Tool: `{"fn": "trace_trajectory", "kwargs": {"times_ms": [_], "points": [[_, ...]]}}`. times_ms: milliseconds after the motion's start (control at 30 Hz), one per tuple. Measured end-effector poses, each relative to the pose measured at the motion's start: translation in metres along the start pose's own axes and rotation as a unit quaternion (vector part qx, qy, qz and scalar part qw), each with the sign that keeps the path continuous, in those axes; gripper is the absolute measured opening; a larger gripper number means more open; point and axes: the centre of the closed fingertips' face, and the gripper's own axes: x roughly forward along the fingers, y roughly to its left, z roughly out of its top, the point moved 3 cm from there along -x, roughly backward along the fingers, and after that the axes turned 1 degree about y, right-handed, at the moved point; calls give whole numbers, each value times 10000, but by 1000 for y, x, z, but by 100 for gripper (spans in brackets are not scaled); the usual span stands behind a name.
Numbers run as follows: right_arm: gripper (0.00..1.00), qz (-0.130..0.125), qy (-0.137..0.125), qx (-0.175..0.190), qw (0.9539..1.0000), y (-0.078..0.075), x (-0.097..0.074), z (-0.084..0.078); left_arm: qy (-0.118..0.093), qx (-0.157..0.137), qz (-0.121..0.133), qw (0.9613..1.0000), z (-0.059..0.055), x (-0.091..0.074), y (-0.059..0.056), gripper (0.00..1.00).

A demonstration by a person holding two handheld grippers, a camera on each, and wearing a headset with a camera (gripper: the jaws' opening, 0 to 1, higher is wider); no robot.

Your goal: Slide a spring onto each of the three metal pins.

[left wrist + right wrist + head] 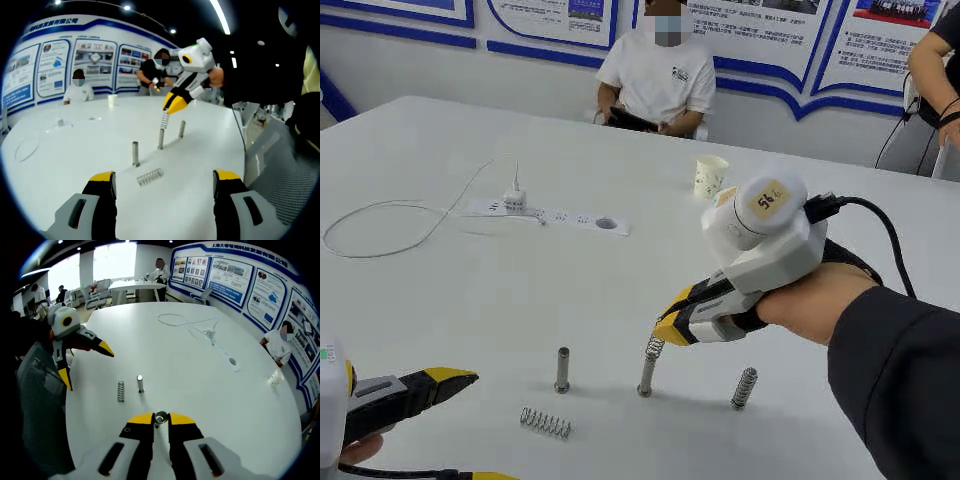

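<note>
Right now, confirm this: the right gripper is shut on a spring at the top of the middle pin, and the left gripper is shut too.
Wrong on the left gripper: it is open, its jaws wide apart in the left gripper view. The right gripper is shut on a spring at the top of the middle pin.
</note>
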Motion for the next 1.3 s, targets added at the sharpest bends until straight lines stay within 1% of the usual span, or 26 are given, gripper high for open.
{"fn": "trace_trajectory", "kwargs": {"times_ms": [567, 1033, 1300], "points": [[12, 29, 152, 24, 9999, -1, 12, -5, 10, -34, 9, 10000, -3, -1, 2, 81], [12, 87, 271, 178, 9994, 3, 28, -19, 17, -63, 2, 10000, -5, 0, 3, 81], [12, 128, 323, 202, 9992, 6, 37, -22, 24, -72, 4, 10000, -6, -1, 3, 81]]}}
